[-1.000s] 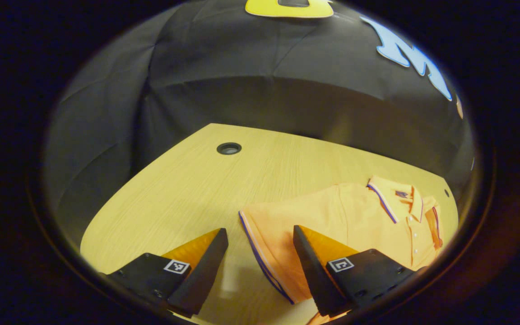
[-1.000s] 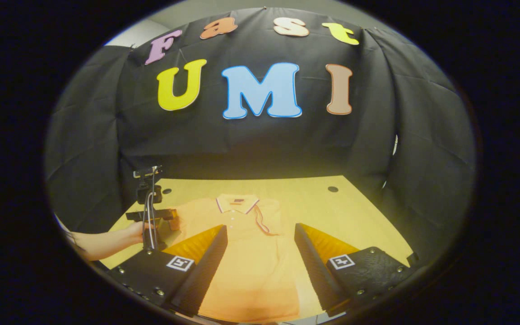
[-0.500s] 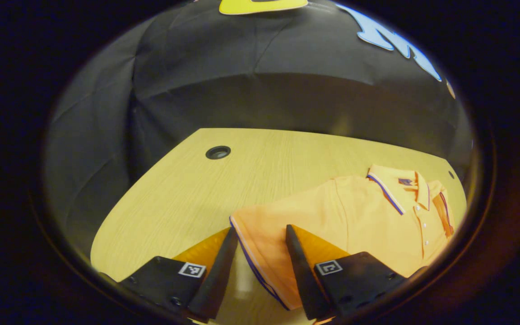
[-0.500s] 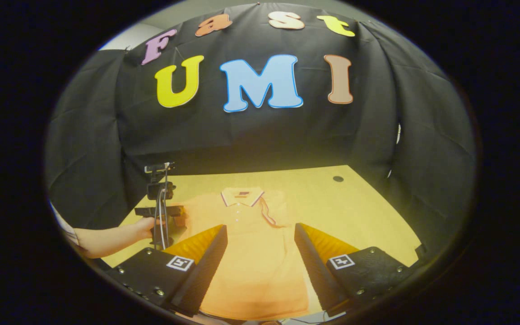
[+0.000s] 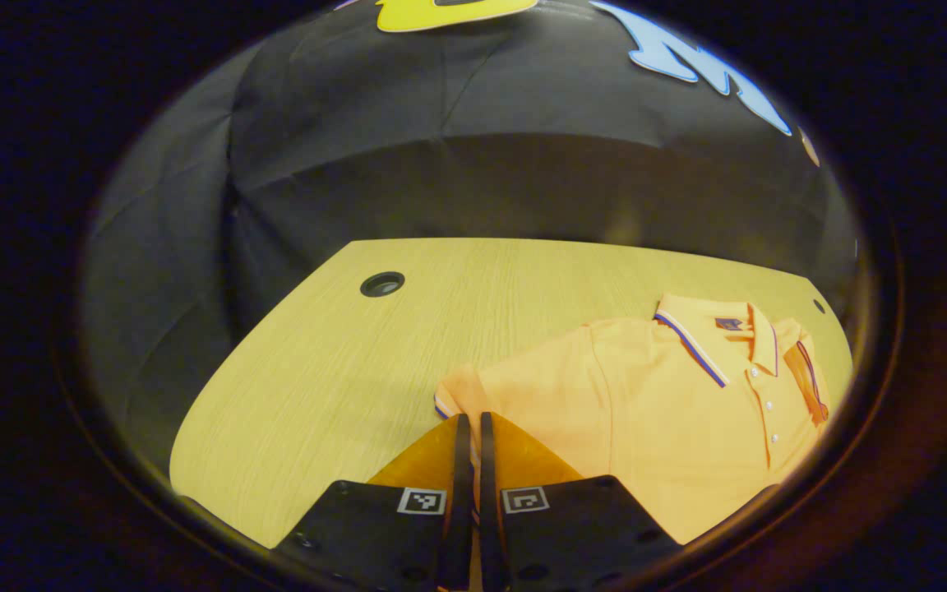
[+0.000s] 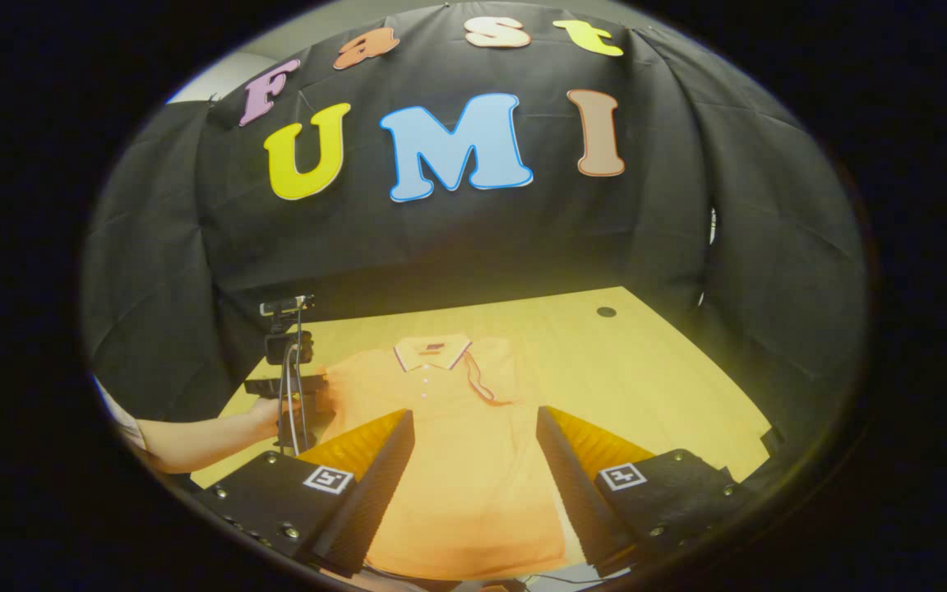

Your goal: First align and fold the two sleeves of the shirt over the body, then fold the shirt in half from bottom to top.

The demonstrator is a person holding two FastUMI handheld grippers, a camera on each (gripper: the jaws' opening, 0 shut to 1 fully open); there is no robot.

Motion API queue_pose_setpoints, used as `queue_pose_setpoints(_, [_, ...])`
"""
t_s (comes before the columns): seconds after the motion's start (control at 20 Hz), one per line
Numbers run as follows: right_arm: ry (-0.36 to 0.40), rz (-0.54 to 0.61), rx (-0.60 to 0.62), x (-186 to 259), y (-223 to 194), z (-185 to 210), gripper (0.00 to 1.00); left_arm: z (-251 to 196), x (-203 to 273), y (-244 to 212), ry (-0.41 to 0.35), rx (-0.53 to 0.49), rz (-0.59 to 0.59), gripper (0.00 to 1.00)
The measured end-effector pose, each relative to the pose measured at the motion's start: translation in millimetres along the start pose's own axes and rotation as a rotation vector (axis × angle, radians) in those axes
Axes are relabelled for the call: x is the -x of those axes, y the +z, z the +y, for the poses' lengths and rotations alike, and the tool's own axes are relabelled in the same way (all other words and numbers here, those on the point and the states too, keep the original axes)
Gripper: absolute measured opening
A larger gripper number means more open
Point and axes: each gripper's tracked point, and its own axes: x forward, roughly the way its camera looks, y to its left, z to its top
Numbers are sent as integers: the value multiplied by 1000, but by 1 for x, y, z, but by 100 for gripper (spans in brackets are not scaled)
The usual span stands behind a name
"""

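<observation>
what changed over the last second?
The left gripper moved in and closed on the cuff of the shirt's sleeve, bunching it. The right gripper stayed open, hovering over the shirt; the far sleeve stayed folded on the body.

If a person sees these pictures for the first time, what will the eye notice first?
First, the orange shirt spread flat on the wooden table, collar toward the black wall. Next, the left gripper, shut on the shirt's sleeve at the shirt's edge. The right gripper hangs open over the lower body.
</observation>
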Motion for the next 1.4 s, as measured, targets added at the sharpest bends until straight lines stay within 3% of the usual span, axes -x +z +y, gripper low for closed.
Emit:
queue_pose_setpoints(0.3, [-10,-5,-18,0,-5,-9,93,-11,25,30,-16,3,-71,11])
queue_pose_setpoints(0.65, [-14,-1,-20,-8,-11,-5,94,-64,49,45,-115,-27,-96,11])
queue_pose_setpoints(1.0, [-116,-13,-43,-12,-21,2,93,-115,51,44,-235,-106,-77,11])
queue_pose_setpoints(1.3, [-115,7,-53,-10,-28,9,93,-139,44,27,-270,-128,-30,11])
queue_pose_setpoints(1.4, [-114,8,-42,-7,-28,5,93,-143,43,23,-275,-121,-14,18])
